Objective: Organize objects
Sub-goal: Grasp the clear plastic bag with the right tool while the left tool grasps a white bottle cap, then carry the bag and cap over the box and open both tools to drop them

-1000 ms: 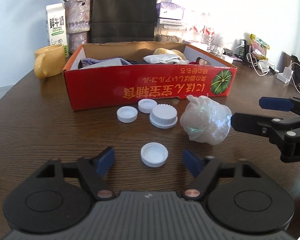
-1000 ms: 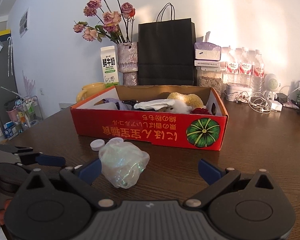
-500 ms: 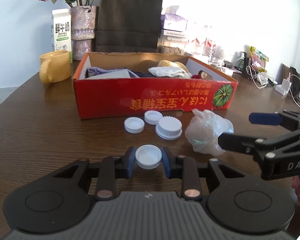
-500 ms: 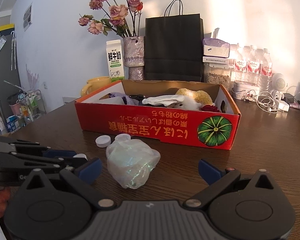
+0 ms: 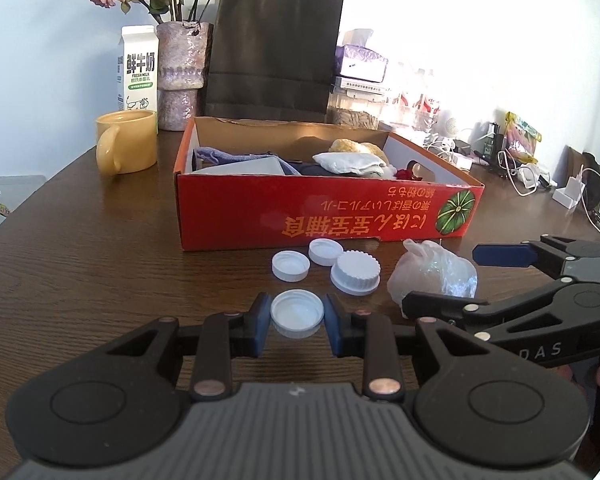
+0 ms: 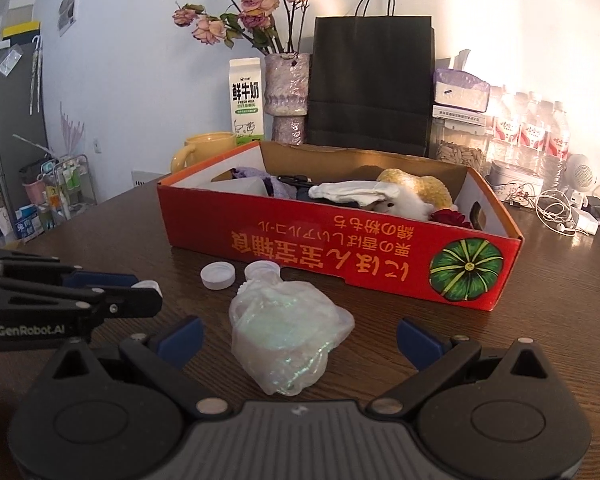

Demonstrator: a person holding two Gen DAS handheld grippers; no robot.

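My left gripper [image 5: 297, 320] is shut on a white bottle cap [image 5: 297, 314], open side up, low over the brown table [image 5: 100, 280]. Three more white caps [image 5: 290, 265] [image 5: 325, 251] [image 5: 355, 272] lie in front of the red cardboard box [image 5: 320, 216], which holds cloths and soft items. A crumpled clear plastic bag [image 6: 284, 340] sits between the blue pads of my open right gripper [image 6: 298, 338], and they do not touch it. In the left wrist view the right gripper [image 5: 466, 280] straddles the bag [image 5: 432, 276]. The left gripper [image 6: 112, 292] shows at the left of the right wrist view.
Behind the box stand a yellow mug [image 5: 126, 146], a milk carton [image 5: 138, 68], a vase of dried roses [image 5: 180, 76] and a black paper bag [image 5: 272, 52]. Water bottles [image 6: 532, 128], a jar and tangled cables [image 6: 556, 208] crowd the back right.
My left gripper has shut on the nearest white cap and holds it. The right gripper has come forward, so the plastic bag now lies between its fingers.
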